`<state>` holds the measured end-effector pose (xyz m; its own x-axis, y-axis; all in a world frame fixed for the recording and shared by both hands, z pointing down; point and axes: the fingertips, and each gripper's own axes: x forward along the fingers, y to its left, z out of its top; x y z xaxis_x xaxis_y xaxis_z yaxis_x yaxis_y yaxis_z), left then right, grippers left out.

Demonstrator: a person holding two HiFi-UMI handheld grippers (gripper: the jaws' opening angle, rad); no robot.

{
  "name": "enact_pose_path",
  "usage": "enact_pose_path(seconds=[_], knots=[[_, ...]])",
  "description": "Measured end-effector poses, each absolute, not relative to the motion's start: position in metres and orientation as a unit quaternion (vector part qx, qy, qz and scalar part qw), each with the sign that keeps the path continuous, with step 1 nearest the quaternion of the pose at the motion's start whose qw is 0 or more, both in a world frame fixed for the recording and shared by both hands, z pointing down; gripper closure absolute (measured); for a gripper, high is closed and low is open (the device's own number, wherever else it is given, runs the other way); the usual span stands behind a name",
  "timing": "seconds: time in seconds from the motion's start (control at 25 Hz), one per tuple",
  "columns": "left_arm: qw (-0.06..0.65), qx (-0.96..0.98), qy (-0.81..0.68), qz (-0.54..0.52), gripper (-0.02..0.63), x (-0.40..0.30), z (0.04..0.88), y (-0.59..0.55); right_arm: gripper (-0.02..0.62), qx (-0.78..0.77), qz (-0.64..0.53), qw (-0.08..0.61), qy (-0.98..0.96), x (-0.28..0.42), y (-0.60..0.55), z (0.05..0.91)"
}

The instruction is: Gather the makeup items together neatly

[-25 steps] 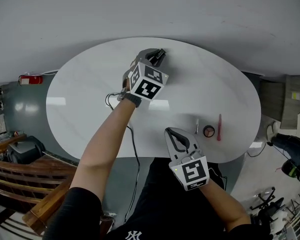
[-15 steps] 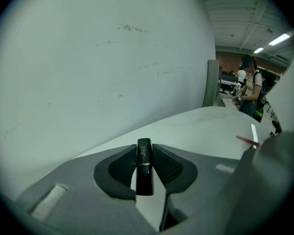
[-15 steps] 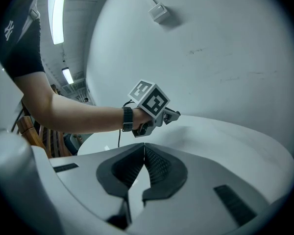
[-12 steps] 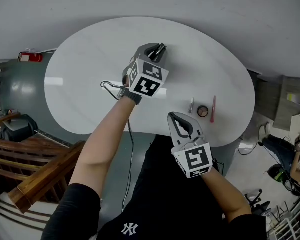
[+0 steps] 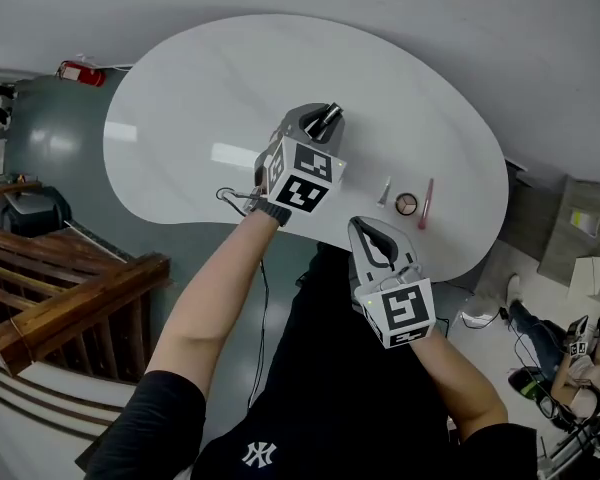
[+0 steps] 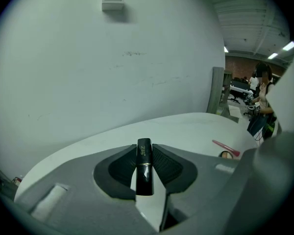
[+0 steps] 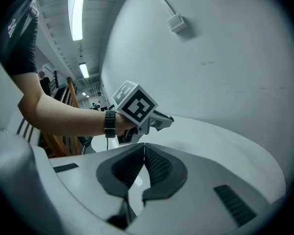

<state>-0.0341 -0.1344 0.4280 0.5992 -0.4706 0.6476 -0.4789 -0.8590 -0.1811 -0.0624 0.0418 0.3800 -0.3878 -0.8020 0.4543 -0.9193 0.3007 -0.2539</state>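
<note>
1. Lipstick (image 6: 144,168) is riding clamped in the left gripper (image 5: 325,118) above the counter (image 5: 230,88), getting closer to the compact (image 5: 407,204) & pink stick (image 5: 425,204) vs a sec ago.
2. Right gripper (image 7: 143,151) is hanging closed & empty.
3. Carry is progressing; set-down by the grp is still pending.

Office/lab space — ceiling strip lights (image 7: 77,12), white oval mtg table (image 5: 195,98).

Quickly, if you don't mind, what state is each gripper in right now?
Left gripper: closed on a black lipstick tube.
Right gripper: closed, nothing between its jaws.
</note>
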Motion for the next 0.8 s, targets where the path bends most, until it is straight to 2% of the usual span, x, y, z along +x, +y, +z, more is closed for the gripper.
enact_pose_path(seconds=[0.36, 0.8], knots=[[0.064, 0.885, -0.301, 0.351, 0.503, -0.055, 0.437, -0.073, 0.578, 0.527, 0.236, 0.13, -0.806, -0.055, 0.074, 0.379], [0.115, 0.871, -0.335, 0.341, 0.503, -0.044, 0.472, -0.038, 0.578, 0.529, 0.246, 0.132, -0.802, -0.042, 0.089, 0.39]])
